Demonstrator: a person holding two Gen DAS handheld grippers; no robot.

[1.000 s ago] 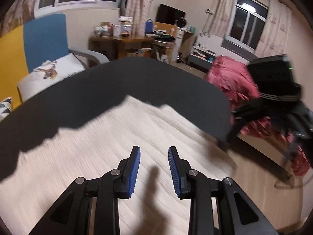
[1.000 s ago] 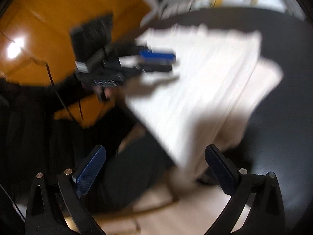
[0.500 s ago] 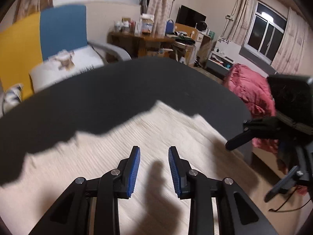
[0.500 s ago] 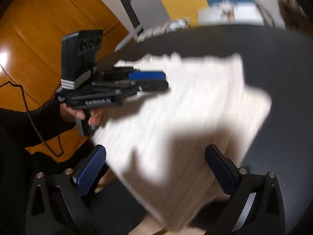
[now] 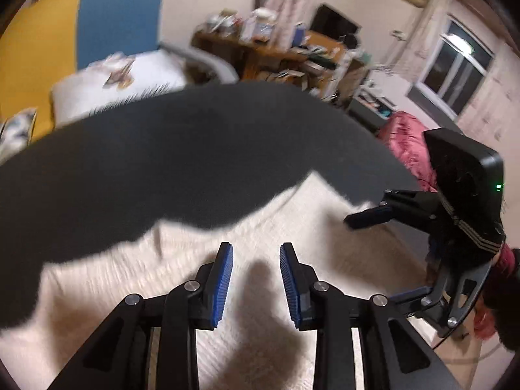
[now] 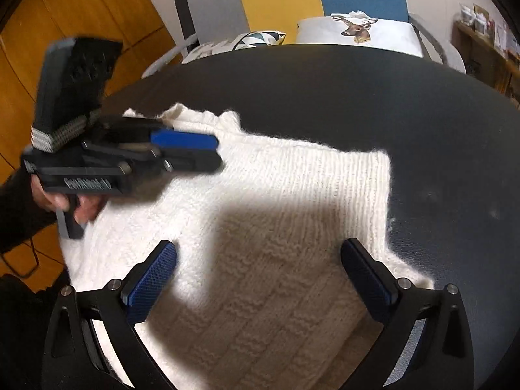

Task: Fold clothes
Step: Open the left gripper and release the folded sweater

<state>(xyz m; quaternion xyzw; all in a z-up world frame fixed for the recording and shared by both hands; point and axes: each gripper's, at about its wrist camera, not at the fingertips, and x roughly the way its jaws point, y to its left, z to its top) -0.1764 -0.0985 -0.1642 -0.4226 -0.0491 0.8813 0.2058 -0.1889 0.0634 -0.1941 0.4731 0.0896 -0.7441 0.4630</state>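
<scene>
A cream knit sweater [image 6: 292, 195] lies spread flat on a dark round table [image 6: 422, 113]. My right gripper [image 6: 260, 247] hovers over its near part, jaws wide open with nothing between them. My left gripper [image 5: 256, 247] hovers over the sweater [image 5: 195, 243] with a narrower gap between its blue pads, which hold nothing. In the right wrist view, the left gripper [image 6: 217, 154] reaches in from the left edge, held by a hand [image 6: 81, 208] in a dark sleeve. In the left wrist view, one of the right gripper's fingers [image 5: 367, 219] shows above the sweater's right side.
A chair with a deer-print cushion [image 6: 357, 29] stands behind the table. A cluttered wooden desk [image 5: 276, 48] and red bedding [image 5: 409, 143] lie beyond the table [image 5: 162, 162]. Orange wooden floor [image 6: 81, 16] shows on the left.
Both grippers have moved in over the sweater. The right wrist view has swung from the table's edge and floor onto the sweater. Both gaps look unchanged.
</scene>
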